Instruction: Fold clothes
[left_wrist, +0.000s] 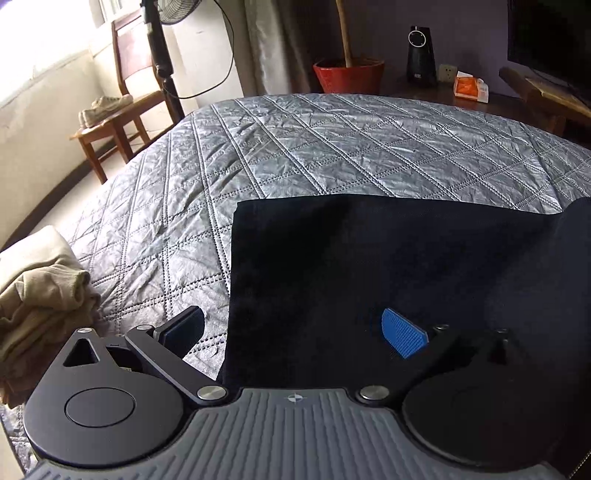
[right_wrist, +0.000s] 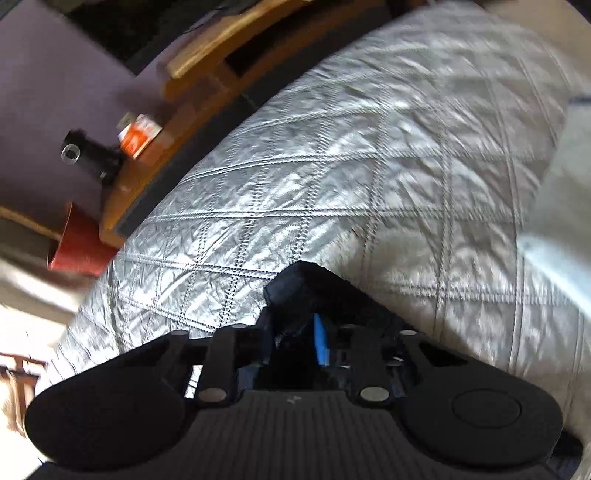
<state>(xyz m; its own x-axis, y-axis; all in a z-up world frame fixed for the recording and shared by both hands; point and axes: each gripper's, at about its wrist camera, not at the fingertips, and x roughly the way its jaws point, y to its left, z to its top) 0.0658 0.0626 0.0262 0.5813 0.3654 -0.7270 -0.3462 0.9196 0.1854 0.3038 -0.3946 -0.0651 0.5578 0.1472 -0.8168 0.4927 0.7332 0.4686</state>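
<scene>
In the left wrist view, a heap of beige clothes (left_wrist: 40, 295) is sitting at the near left edge of the bed (left_wrist: 332, 147), which is wearing a silvery quilted cover. Far off to the left, a wooden chair (left_wrist: 122, 103) is standing by the bright window with a pair of pale shoes (left_wrist: 105, 109) resting on its seat, and the dark pole of a standing fan (left_wrist: 159, 48) is rising just beside it. Moving right, the left claw (left_wrist: 293, 332) is hovering released, its jaws spread wide: the left finger is lying over the bare quilt, while the blue pad of the right finger (left_wrist: 404, 332) is sitting over the black garment (left_wrist: 388, 266). That garment is lying flat on the near half of the bed, its left edge straight and its far edge running across the quilt toward the right. Beyond the bed, a red plant pot (left_wrist: 349, 75), a black speaker (left_wrist: 421, 55) and an orange packet (left_wrist: 471, 86) are standing along the far wall.

In the right wrist view, heavily blurred, the right claw (right_wrist: 295, 339) is clenching a bunched fold of the same black garment (right_wrist: 299, 288), with the cloth poking out past the fingertips above the quilt. To the far right, something pale is showing, too blurred to tell.
</scene>
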